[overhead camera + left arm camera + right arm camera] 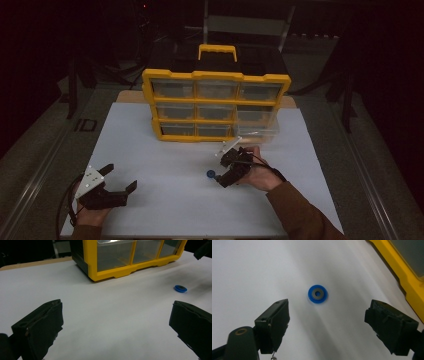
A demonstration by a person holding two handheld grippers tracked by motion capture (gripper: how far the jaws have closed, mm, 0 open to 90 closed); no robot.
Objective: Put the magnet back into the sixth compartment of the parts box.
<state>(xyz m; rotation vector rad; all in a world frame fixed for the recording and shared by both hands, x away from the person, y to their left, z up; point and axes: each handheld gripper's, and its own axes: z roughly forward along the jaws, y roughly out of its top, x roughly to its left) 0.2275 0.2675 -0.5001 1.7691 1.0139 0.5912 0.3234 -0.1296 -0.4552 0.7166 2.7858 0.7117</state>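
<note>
both tongs gape empty, right tongs (327, 322) over the blue washer (317, 293).

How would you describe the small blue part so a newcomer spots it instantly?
Start at the yellow drawer organizer standing at the back of the white table. Come toward the person to the right gripper; just off its open jaws lies a blue washer. It is flat, round, with a dark centre hole, and the one loose blue item there.

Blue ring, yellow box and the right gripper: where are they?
Blue ring (317, 293), right gripper view, on its grey middle.
Yellow box (216, 76), high view, on its top yellow frame.
Right gripper (226, 168), high view, midway between its open fingers.
</note>
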